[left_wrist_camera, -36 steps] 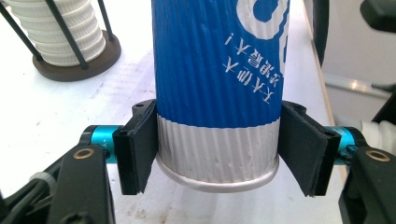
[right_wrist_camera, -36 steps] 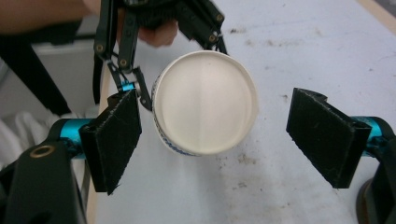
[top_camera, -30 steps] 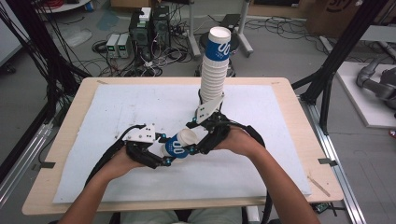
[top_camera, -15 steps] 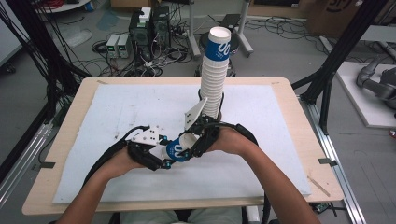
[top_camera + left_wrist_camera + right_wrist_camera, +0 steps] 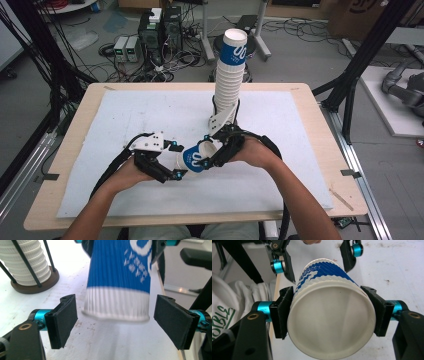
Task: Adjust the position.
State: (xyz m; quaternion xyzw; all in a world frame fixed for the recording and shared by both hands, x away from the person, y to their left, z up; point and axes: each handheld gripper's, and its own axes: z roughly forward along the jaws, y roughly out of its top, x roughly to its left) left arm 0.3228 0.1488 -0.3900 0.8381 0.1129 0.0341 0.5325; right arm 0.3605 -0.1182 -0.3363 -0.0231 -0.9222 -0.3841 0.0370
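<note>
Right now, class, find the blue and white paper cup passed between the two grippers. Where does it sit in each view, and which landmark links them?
High view: blue and white cup, low centre, lying sideways between the grippers.
Left gripper view: cup, top centre, its base between the open jaws, untouched.
Right gripper view: cup, centre, open mouth facing the camera, pads pressing both sides.
Shared landmark: the white cup stack.

A blue-and-white ribbed paper cup (image 5: 196, 159) lies on its side above the white table mat, its open white mouth toward the person's right and its white-banded base toward the left. Behind it, near the table's far edge, a tall stack of white ribbed cups (image 5: 230, 85), topped by a matching blue-printed one, leans in a wire-post holder.
</note>
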